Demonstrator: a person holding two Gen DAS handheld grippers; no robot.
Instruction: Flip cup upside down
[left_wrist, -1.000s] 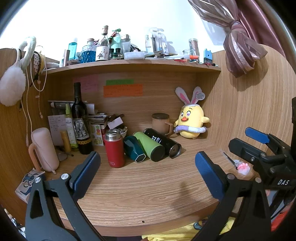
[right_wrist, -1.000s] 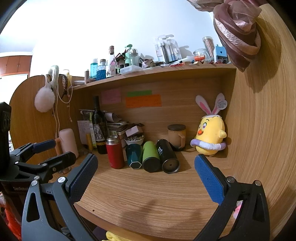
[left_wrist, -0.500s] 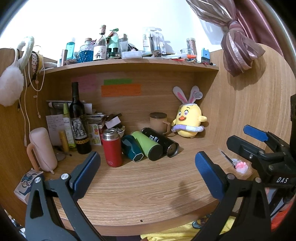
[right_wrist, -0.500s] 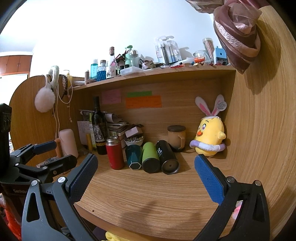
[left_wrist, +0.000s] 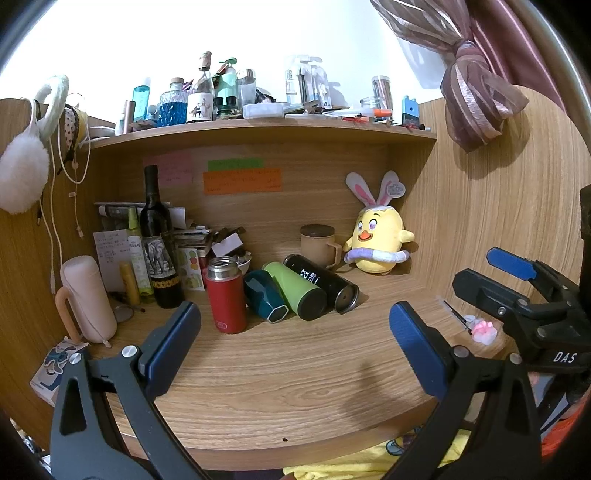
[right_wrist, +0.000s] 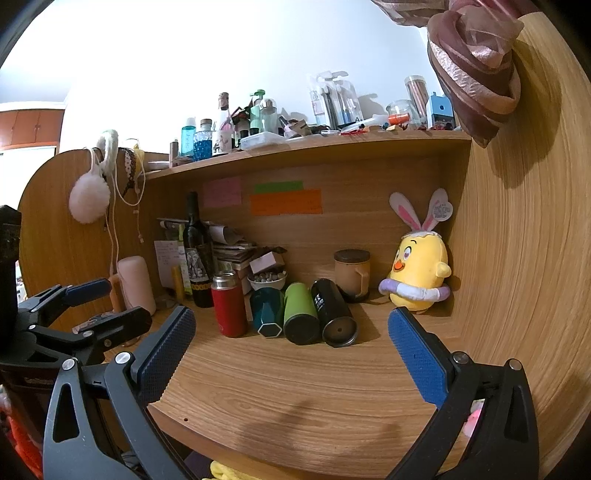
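A red flask (left_wrist: 225, 295) stands upright with its steel mouth open on the wooden desk (left_wrist: 295, 369); it also shows in the right wrist view (right_wrist: 229, 303). Beside it lie a teal cup (left_wrist: 264, 298), a green tumbler (left_wrist: 295, 290) and a black tumbler (left_wrist: 321, 282) on their sides. A tan mug with a lid (left_wrist: 318, 245) stands behind them. My left gripper (left_wrist: 295, 347) is open and empty, well short of the cups. My right gripper (right_wrist: 291, 354) is open and empty, also short of them; it shows at the right of the left wrist view (left_wrist: 480, 273).
A wine bottle (left_wrist: 159, 240), a pink speaker (left_wrist: 86, 299) and papers stand at the back left. A yellow chick plush (left_wrist: 376, 240) sits at the back right by the side wall. A small pink object (left_wrist: 484, 326) lies at the desk's right. A cluttered shelf (left_wrist: 258, 127) runs above.
Both views have shifted slightly; the cups sit a little lower and to the left in the left wrist view. Both grippers stay open and nothing on the desk has moved.
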